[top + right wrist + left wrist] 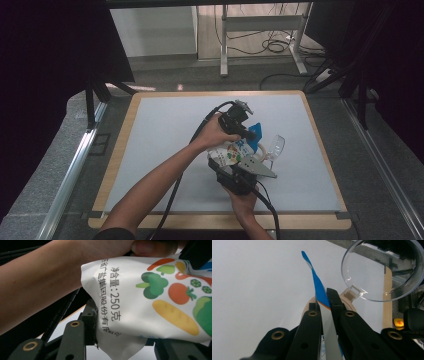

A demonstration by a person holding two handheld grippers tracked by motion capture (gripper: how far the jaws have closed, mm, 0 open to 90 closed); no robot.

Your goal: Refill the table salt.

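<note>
A person stands at a white table (165, 130) with a claw in each hand. The left claw (324, 302) is clamped on the blue top edge of a printed bag (239, 149). The right claw (120, 335) is clamped on the bag's lower end. The bag is held up over the table's middle, just beside a clear plastic lid (276, 146) to its right.

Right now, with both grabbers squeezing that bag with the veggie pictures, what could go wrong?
The left gripper pinches only the thin blue top edge of the bag, so that strip might rip or slip free. The right gripper clamps the bag's lower part; pulling the two apart hard could burst it and spill what's inside. The clear lid of the wooden jar sits close by and could get bumped.
</note>
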